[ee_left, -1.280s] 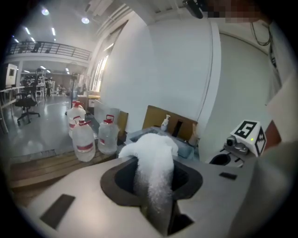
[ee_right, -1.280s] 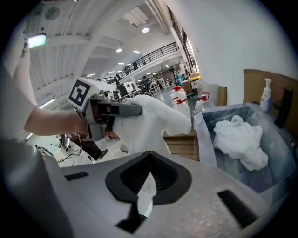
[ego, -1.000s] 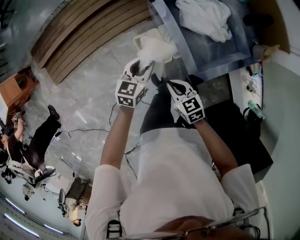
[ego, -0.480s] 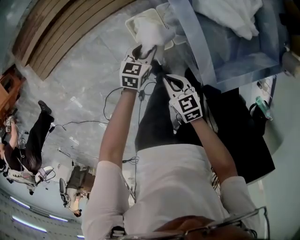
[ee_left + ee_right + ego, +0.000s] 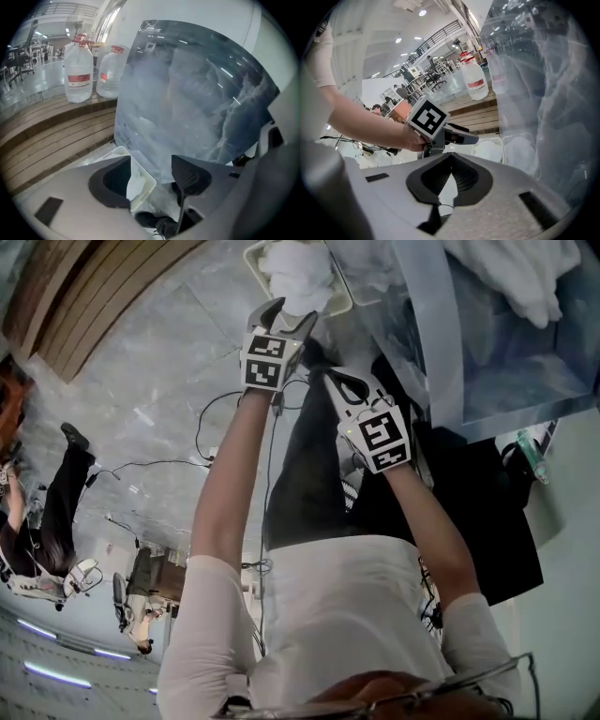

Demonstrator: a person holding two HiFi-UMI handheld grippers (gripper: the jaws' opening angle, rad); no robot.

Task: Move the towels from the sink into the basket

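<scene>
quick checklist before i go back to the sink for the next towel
1. Towel delivered: ok. The dropped towel lies inside the basket.
2. Left tongs let go: ok. Their jaws have just been opening and stand apart, with nothing between them.
3. Right tongs free: ok. Their jaws are together and hold nothing.
4. Sink emptied: not ok. A second towel lies in it.
5. Dropped towel wholly within the basket's rim: cannot tell. The left tongs hide part of the basket in the head view.
</scene>
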